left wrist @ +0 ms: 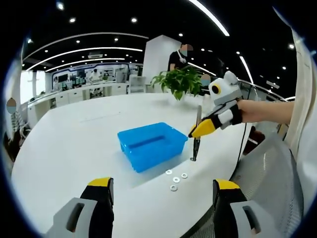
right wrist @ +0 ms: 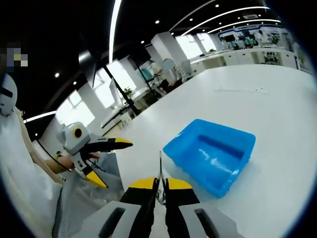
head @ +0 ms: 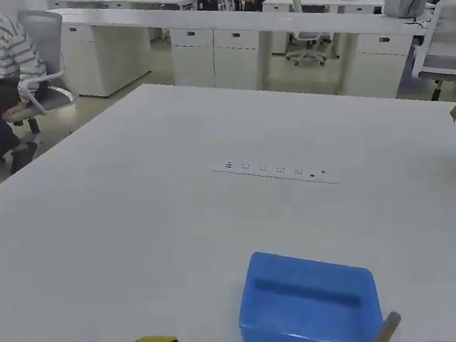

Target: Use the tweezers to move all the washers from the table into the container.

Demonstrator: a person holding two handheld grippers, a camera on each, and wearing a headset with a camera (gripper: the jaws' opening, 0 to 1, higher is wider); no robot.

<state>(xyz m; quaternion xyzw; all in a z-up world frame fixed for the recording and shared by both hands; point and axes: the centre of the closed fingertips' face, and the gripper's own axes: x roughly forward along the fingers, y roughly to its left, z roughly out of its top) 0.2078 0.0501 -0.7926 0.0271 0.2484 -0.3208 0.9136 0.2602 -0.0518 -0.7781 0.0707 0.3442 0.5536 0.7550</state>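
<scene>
Clamping tweezers (right wrist: 159,166), right tongs (right wrist: 158,186) beside container (right wrist: 210,153)

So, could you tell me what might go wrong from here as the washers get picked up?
The three washers lie flat near the edge of the table, so a nudge from the tweezers could flick one off. The right gripper is shut on the tweezers, which may twist in its jaws. The left gripper is open, off the blue container, which could slide if bumped.
</scene>
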